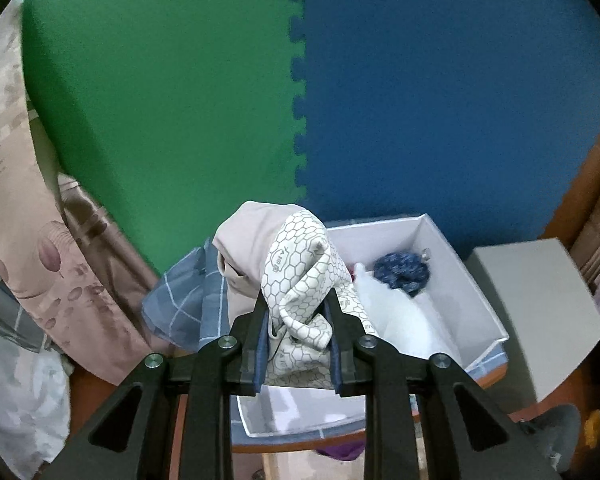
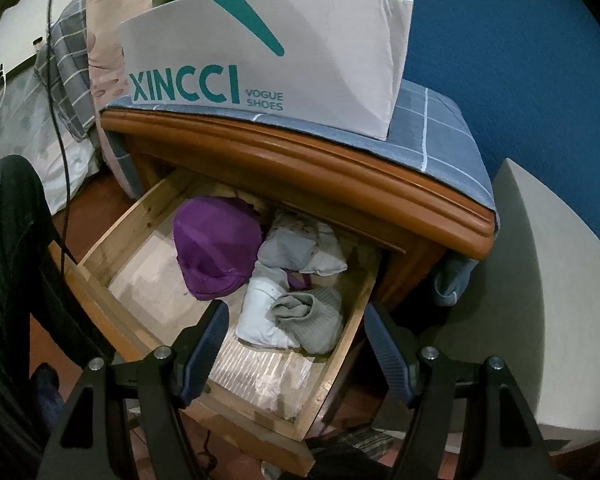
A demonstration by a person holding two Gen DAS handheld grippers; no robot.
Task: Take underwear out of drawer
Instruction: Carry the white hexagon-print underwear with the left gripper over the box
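The left gripper [image 1: 296,320] pinches the cream underwear [image 1: 300,280] above the white shoe box [image 1: 460,280] to drop it in, while the right gripper [image 2: 296,344] waits wide open and empty over the drawer [image 2: 112,276].

The left gripper [image 1: 298,312] is pinching underwear [image 1: 296,280] with nearly closed jaws; the right gripper [image 2: 296,340] is hovering, jaws standing wide apart.
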